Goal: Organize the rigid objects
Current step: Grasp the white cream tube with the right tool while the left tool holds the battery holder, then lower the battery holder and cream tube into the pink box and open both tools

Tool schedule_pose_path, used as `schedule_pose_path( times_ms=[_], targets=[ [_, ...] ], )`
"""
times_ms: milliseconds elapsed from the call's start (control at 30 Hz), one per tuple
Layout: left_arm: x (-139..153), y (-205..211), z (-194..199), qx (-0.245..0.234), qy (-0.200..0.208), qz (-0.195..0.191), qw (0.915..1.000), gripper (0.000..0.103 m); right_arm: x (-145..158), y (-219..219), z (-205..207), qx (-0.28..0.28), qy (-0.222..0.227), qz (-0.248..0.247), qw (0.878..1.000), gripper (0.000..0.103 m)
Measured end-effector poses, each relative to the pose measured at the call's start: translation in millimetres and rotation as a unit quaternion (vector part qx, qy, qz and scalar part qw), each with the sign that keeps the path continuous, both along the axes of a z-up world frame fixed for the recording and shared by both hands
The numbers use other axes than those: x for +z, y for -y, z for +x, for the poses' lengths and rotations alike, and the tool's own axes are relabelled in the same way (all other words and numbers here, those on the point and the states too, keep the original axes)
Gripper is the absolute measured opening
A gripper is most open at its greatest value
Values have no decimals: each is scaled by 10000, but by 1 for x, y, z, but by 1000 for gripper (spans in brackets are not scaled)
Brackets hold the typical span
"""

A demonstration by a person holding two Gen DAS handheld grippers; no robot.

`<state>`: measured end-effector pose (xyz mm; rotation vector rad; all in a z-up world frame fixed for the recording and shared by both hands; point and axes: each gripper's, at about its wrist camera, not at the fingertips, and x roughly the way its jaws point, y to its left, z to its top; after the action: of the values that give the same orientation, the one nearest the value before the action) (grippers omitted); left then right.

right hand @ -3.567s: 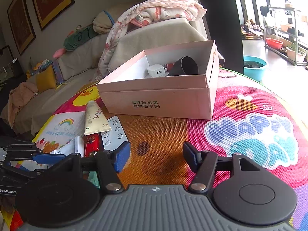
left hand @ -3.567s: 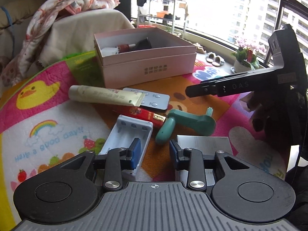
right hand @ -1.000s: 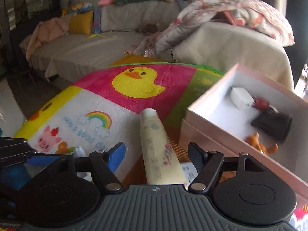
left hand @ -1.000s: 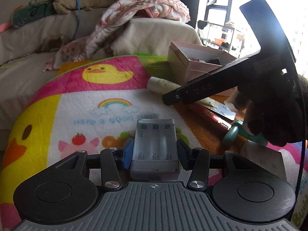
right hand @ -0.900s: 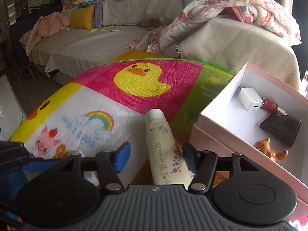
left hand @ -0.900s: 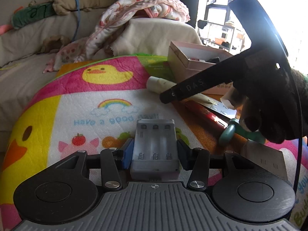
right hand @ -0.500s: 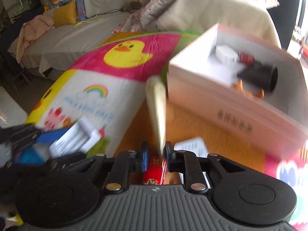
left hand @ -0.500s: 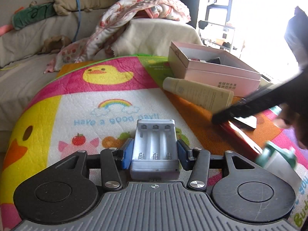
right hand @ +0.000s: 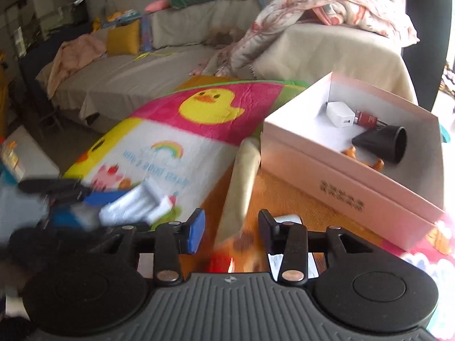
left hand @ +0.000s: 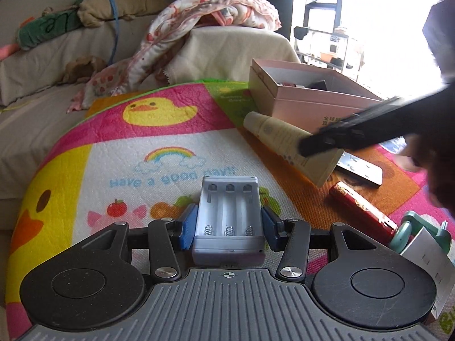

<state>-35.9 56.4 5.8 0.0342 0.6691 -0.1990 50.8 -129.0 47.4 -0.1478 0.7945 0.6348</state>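
The open pink cardboard box [right hand: 369,187] at two o'clock holds a white cube charger [right hand: 339,118], a small dark-red bottle [right hand: 366,119], a black cone [right hand: 384,142] and an orange figurine [right hand: 366,160]. The left gripper [left hand: 229,226] is clamped on a grey plastic battery holder [left hand: 229,218] with three slotted, spring-ended bays, above the fleecy duck-print mat [left hand: 113,153]. The right gripper [right hand: 230,227] has just been opening; the soft cream tube [right hand: 241,179] lies between its parted jaws, beside the box.
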Motion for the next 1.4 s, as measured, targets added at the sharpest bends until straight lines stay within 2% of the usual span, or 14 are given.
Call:
schedule_pose_path(
  times_ms=[100,233,300,367,500,667,800,967,1067,1267,1300,1367,1400],
  targets=[
    [0,1,1,1,-11,26,10000,53,-11,-27,24,-194,218,-299,9991,41],
    [0,0,2,-16,-13,-18,10000,53,-25,-53,57,-161,-59,-579,9982,39],
    [0,0,2,-25,7,-7,10000,53,-25,-58,56,-57,64,-738,9972,25],
    [1,1,0,-86,60,-11,9999,53,-20,-55,47,77,58,-797,9968,25],
    [5,7,-11,-322,256,70,9991,53,3,-22,8,184,180,-523,9983,24],
    [14,27,-28,-941,160,-26,9954,53,26,39,-37,-35,256,-254,9993,24],
    [44,45,-26,-1294,377,-136,9908,53,37,85,-61,-436,340,-25,9985,24],
    [108,71,24,-1445,1170,-71,9825,53,66,122,-55,-1036,809,459,9903,24],
    [135,81,71,-1369,1361,-319,9807,53,88,136,-31,-1482,1082,856,9793,25],
    [158,93,152,-1111,1215,-826,9829,53,110,145,39,-2165,1199,1224,9611,25],
    [155,94,164,-1070,1106,-987,9831,53,110,144,52,-2219,1156,1236,9603,25],
    [140,95,193,-1013,631,-1288,9845,53,105,141,75,-2292,1023,1233,9601,27],
    [128,96,205,-973,335,-1356,9854,52,99,137,87,-2335,996,1187,9599,36]
  ],
)
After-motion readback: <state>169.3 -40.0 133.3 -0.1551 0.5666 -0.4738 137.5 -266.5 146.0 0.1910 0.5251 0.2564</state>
